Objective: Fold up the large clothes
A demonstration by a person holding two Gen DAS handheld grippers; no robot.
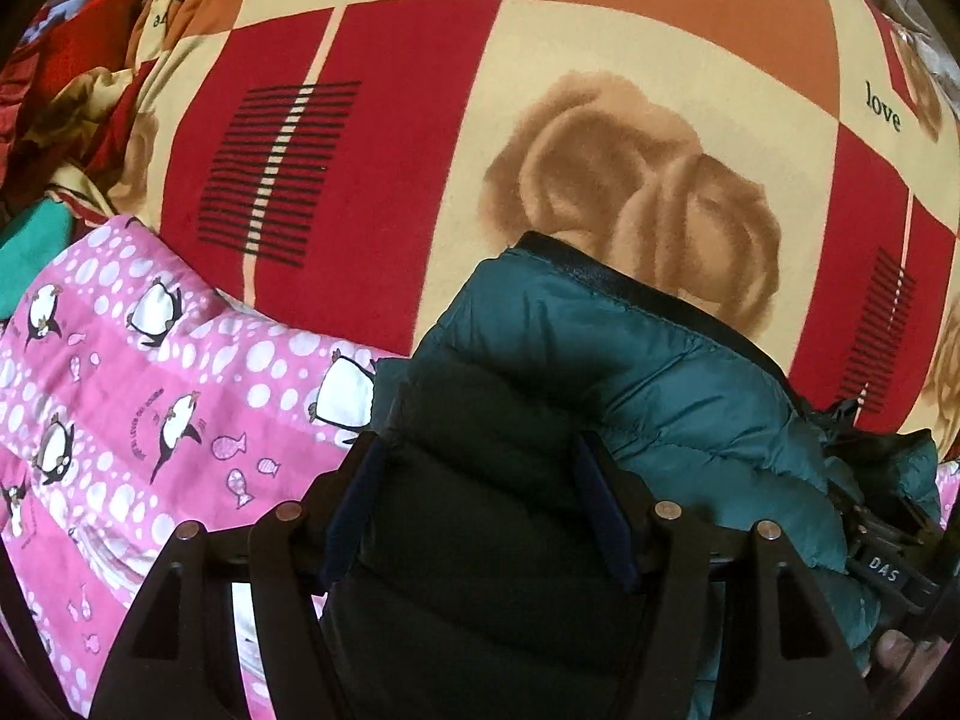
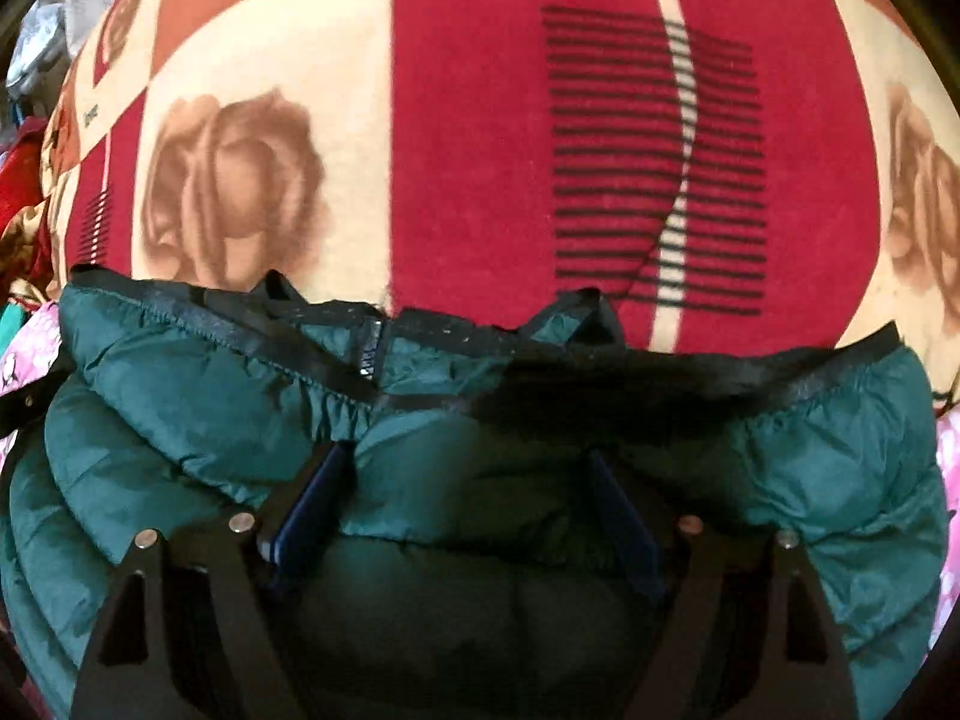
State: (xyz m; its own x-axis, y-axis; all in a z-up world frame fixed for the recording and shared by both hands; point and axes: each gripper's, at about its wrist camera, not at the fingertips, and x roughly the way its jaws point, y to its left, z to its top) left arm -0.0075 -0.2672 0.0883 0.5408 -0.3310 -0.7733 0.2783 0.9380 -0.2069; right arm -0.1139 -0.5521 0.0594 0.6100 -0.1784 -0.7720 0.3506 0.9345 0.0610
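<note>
Your left gripper (image 1: 480, 516) and right gripper (image 2: 474, 516) both have fingers apart, straddling the green puffer jacket (image 2: 840, 480) bunched on the rose-print blanket (image 2: 468, 120). Take one quilted layer only before closing; the padding will slip.

Both wrist cameras looked steeply down along their tools, very close over the green puffer jacket (image 1: 630, 372) (image 2: 240, 420); both views shared it and the rose-print blanket (image 1: 420, 120) (image 2: 468, 150) beyond.
</note>
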